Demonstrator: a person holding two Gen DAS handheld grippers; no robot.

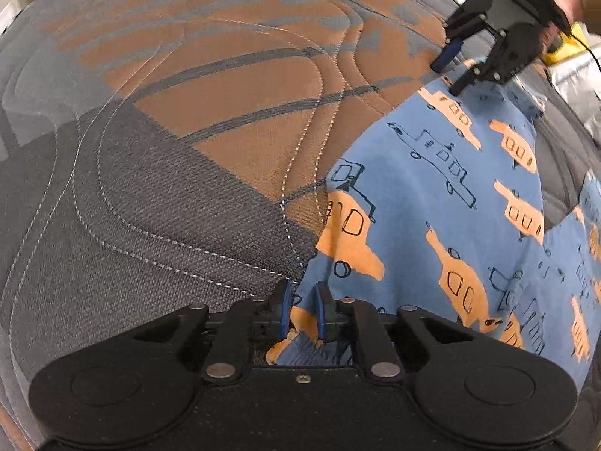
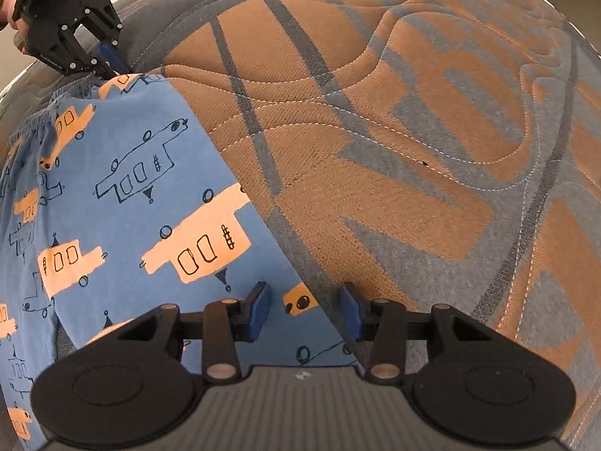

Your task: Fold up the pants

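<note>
Blue pants point(image 1: 432, 203) printed with orange cars and outlined vehicles lie spread on a quilted mattress point(image 1: 188, 150). My left gripper point(image 1: 303, 300) sits at the waistband corner with its blue pads close together and the cloth between them. It also shows far off in the right wrist view point(image 2: 112, 64), at the gathered waistband. My right gripper point(image 2: 306, 310) is open, its pads straddling the edge of a pant leg point(image 2: 169, 206) near the hem. It also shows in the left wrist view point(image 1: 450, 71), open at the far end of the pants.
The mattress point(image 2: 413, 150) has an orange and grey woven pattern with stitched curves. A silver padded item point(image 1: 574, 75) and something yellow point(image 1: 563, 49) lie beyond the mattress edge at the right.
</note>
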